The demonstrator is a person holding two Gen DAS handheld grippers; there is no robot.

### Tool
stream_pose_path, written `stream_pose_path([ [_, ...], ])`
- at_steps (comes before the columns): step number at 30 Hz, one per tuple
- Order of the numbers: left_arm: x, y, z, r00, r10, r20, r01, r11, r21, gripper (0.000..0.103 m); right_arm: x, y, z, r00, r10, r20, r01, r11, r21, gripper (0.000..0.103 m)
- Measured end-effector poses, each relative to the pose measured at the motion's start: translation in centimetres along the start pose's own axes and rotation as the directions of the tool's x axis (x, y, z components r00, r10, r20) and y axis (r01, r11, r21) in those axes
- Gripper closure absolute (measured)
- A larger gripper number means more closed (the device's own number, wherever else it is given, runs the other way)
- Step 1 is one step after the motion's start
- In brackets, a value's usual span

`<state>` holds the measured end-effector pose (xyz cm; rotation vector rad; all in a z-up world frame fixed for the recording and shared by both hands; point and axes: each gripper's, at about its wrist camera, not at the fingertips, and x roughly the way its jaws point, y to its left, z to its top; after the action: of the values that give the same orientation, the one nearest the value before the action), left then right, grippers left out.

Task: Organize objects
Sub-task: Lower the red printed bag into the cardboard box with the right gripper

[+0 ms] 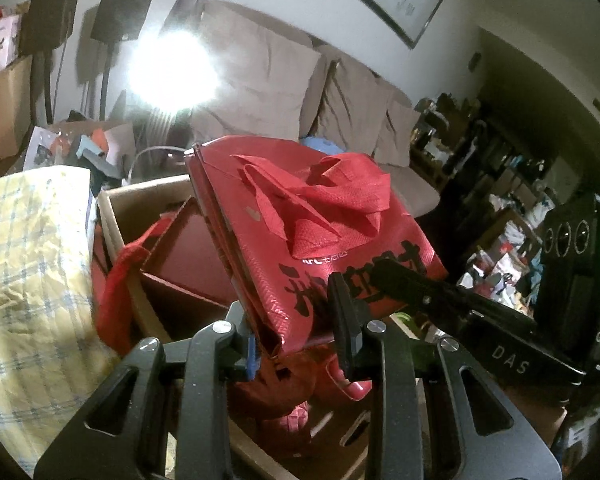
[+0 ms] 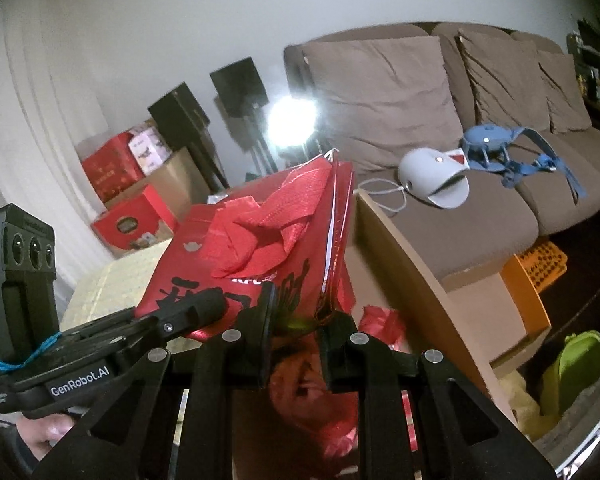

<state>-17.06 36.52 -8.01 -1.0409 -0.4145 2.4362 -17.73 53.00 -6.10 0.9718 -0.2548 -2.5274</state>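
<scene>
Folded red bag (image 1: 320, 236), flat and tilted, held up over an open cardboard box (image 1: 140, 200) between both grippers. Left gripper (image 1: 300, 340) with jaws narrowed onto the bag's near left corner, pads pressing the folded edge. Right gripper (image 2: 296, 332) with jaws narrowed onto the near right corner of the same bag, pinching its glossy edge. Red woven handles (image 2: 260, 236) bunched loosely on the bag's upper face, above bold black lettering. Inside the box, beneath the bag, more red bags and a dark red carton (image 1: 180, 256). Yellow checked cloth (image 1: 24, 264) just left of the box. Beyond, a brown sofa (image 2: 400, 120) carrying a grey headset (image 2: 432, 180) and a blue strap frame (image 2: 496, 148). Bright lamp (image 1: 168, 68) glaring at the far left of the sofa.
</scene>
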Motion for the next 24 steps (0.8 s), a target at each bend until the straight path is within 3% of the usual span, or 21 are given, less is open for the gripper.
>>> stream_pose_path([
  [24, 3.7, -1.5, -1.6, 0.994, 0.029, -0.102, -0.027, 0.999, 0.018, 0.076, 2.2, -2.0, -1.1, 0.985, -0.105, -0.140, 0.106, 0.994, 0.000, 0.084],
])
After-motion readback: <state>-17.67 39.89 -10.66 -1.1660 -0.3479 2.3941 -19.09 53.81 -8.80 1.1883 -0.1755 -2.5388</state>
